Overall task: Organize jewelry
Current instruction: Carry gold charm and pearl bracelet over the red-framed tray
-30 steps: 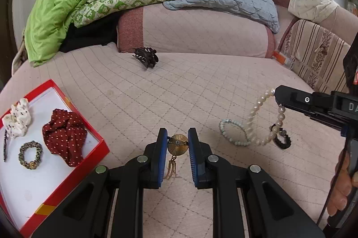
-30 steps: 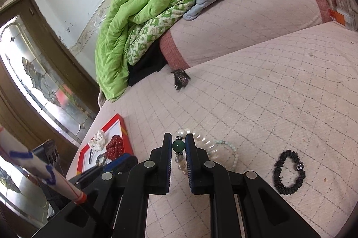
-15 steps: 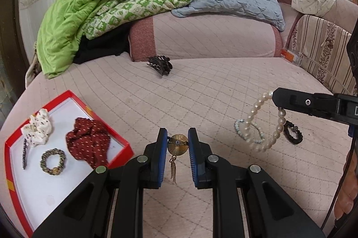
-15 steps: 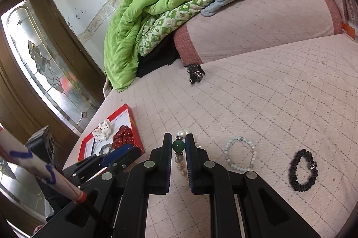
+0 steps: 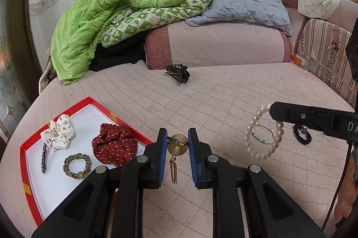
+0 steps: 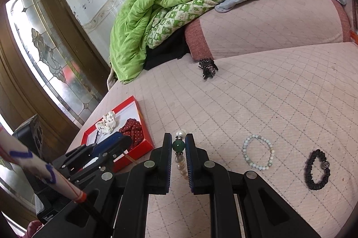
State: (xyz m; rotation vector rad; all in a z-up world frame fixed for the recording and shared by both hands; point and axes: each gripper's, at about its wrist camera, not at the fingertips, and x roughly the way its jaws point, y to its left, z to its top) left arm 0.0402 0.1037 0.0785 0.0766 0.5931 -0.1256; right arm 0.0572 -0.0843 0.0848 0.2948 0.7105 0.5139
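Observation:
My left gripper (image 5: 177,142) is shut on a gold disc earring (image 5: 177,144) whose tassel hangs down, held above the bed just right of the red-rimmed white tray (image 5: 29,173). The tray holds a white scrunchie (image 5: 60,132), a red dotted scrunchie (image 5: 115,144), a patterned bracelet (image 5: 77,166) and a dark hair pin (image 5: 43,158). My right gripper (image 6: 178,146) is shut on a pearl bracelet (image 5: 264,132) at its green bead (image 6: 178,145), held in the air. A pale green bead bracelet (image 6: 258,155) and a black bracelet (image 6: 317,169) lie on the bed.
A dark claw hair clip (image 5: 177,73) lies near the pink bolster (image 5: 214,45). A green quilt (image 5: 116,14) and grey pillow (image 5: 241,0) are piled behind. A striped sofa arm (image 5: 329,54) is at right. A glass-paned door (image 6: 44,54) is left of the bed.
Both grippers have risen and drawn back with their jewelry still held. The left one has swung so the tray sits closer to centre. The pearl bracelet now hangs clear of the bed.

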